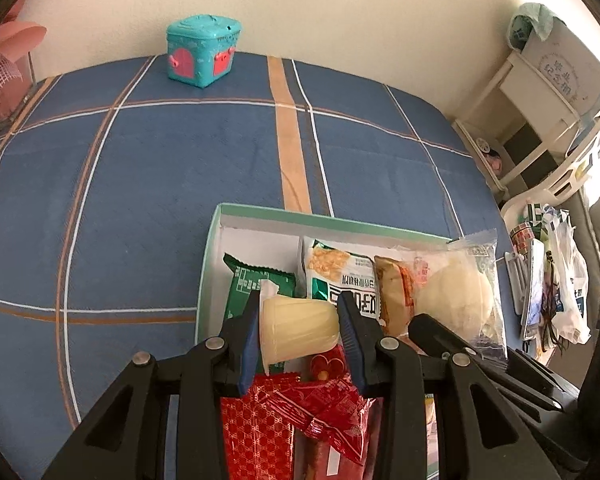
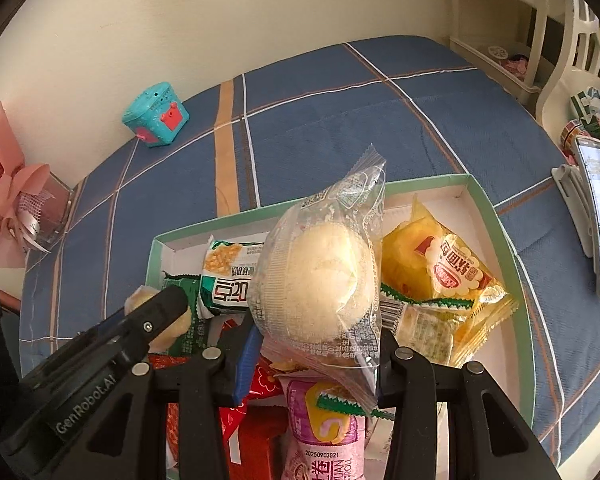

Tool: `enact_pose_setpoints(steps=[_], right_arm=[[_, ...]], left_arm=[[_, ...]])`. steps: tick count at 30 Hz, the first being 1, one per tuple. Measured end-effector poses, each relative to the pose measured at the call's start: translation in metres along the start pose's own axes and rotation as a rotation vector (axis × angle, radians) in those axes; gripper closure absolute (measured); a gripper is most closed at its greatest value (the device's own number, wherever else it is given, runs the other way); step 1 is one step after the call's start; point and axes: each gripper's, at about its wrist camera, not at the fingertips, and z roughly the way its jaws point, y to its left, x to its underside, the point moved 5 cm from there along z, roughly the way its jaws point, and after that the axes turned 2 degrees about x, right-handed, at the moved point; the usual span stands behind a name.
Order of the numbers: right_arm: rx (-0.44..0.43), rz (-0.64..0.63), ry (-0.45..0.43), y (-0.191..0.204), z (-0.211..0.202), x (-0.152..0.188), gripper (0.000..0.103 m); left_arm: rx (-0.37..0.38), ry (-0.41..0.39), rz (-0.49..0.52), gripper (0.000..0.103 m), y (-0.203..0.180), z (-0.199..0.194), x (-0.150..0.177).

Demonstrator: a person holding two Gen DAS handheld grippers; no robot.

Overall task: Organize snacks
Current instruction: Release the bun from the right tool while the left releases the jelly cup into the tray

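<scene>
A green-rimmed white box (image 1: pixel 256 214) (image 2: pixel 496 216) lies on the blue plaid bed, filled with several snack packs. My left gripper (image 1: pixel 298 334) is shut on a small pale yellow jelly cup (image 1: pixel 298 330), held on its side just above a green packet (image 1: pixel 246 284) and red packets (image 1: pixel 268 420). My right gripper (image 2: pixel 316 344) is shut on a clear bag with a round pale bun (image 2: pixel 320 280), held over the box's middle. The left gripper (image 2: pixel 156 312) shows at the left of the right wrist view. A yellow pack (image 2: pixel 448 272) and a pink roll pack (image 2: pixel 324 440) lie in the box.
A teal toy box (image 1: pixel 202 52) (image 2: pixel 156 116) stands at the far edge of the bed by the wall. A pink bouquet (image 2: pixel 16 196) sits left. A phone on a stand (image 2: pixel 596 216) and a white shelf unit (image 1: pixel 532 112) are to the right.
</scene>
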Motion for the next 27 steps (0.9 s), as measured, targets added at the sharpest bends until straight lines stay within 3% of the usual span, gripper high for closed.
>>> enact_pose_setpoints(steps=[5, 9, 14, 17, 22, 25, 27], right_arm=[[-0.006, 0.003, 0.003, 0.001, 0.000, 0.003, 0.056], [-0.017, 0.012, 0.005, 0.001, -0.002, 0.004, 0.055], [-0.028, -0.001, 0.005, 0.005, -0.005, 0.008, 0.049], [-0.031, -0.008, -0.004, 0.007, -0.009, 0.011, 0.039], [-0.016, -0.041, -0.007, 0.012, -0.011, 0.018, 0.029], [-0.009, -0.054, -0.012, 0.015, -0.012, 0.021, 0.022], [-0.001, -0.067, -0.021, 0.017, -0.014, 0.023, 0.012]], left_arm=[[0.072, 0.016, -0.054, 0.064, 0.004, -0.001, 0.002], [0.090, 0.018, -0.083, 0.051, 0.009, -0.005, 0.004], [0.109, 0.011, -0.109, 0.049, 0.013, -0.015, 0.006], [0.059, -0.002, -0.092, 0.042, 0.015, -0.022, 0.007], [-0.112, -0.037, -0.060, 0.027, 0.029, -0.037, 0.010], [-0.222, -0.055, -0.036, 0.023, 0.039, -0.046, 0.014], [-0.274, -0.063, -0.029, 0.022, 0.047, -0.049, 0.016]])
